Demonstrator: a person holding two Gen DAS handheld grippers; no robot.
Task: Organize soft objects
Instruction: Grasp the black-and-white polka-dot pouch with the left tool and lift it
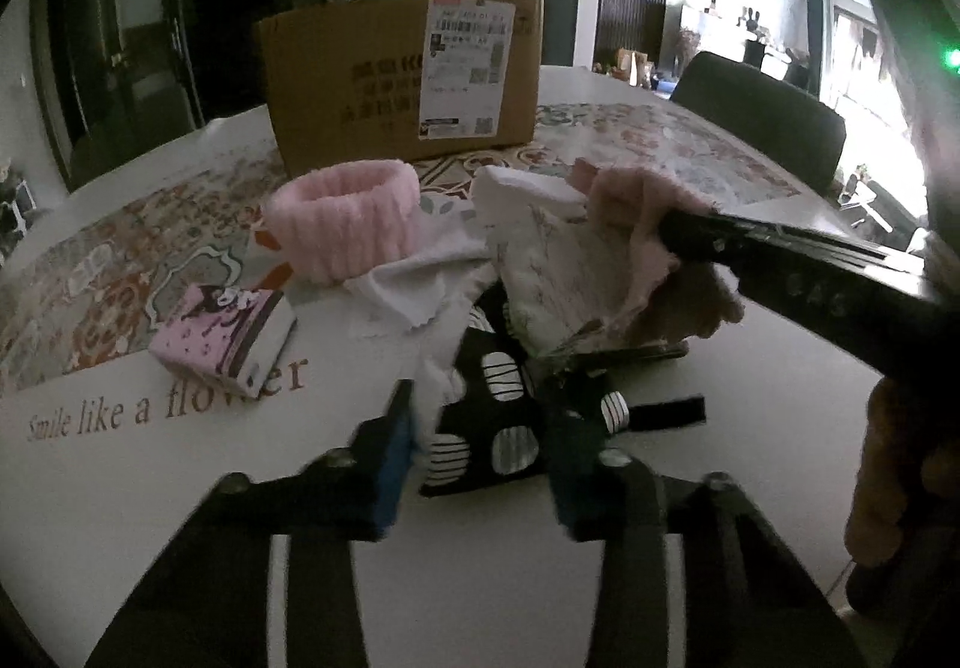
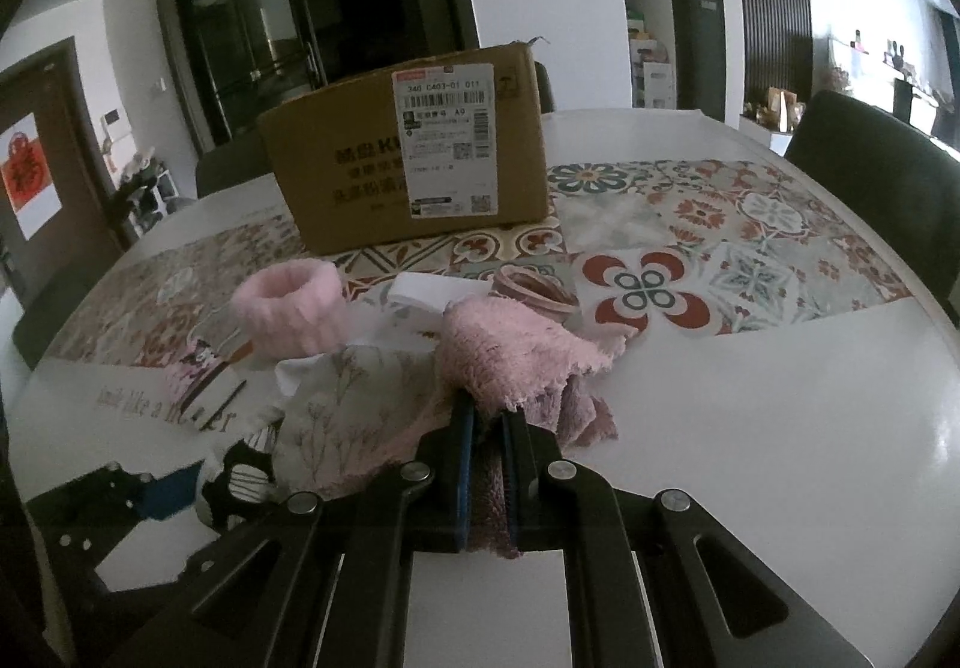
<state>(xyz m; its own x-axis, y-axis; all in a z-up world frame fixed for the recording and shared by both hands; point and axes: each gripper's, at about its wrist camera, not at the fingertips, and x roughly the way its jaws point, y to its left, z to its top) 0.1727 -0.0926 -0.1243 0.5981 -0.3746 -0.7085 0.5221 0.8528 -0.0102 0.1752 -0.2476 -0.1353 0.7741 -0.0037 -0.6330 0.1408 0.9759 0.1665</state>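
My right gripper [image 2: 487, 422] is shut on a pink fuzzy towel [image 2: 510, 353] and holds it above the pile; it also shows in the left wrist view [image 1: 636, 215]. My left gripper [image 1: 480, 428] is open, its jaws on either side of a black pouch with white striped ovals [image 1: 492, 428]. A floral white cloth [image 1: 540, 272] and a white cloth [image 1: 414, 290] lie in the pile. A pink ribbed headband [image 1: 345, 218] stands upright behind them, also seen in the right wrist view [image 2: 291, 308].
A cardboard box [image 1: 402, 80] stands behind the pile on a patterned mat [image 2: 720, 248]. A small pink tissue pack [image 1: 225, 335] lies at left. Rubber bands [image 2: 534, 287] lie near the box. Dark chairs [image 1: 762, 110] stand at the table's far edge.
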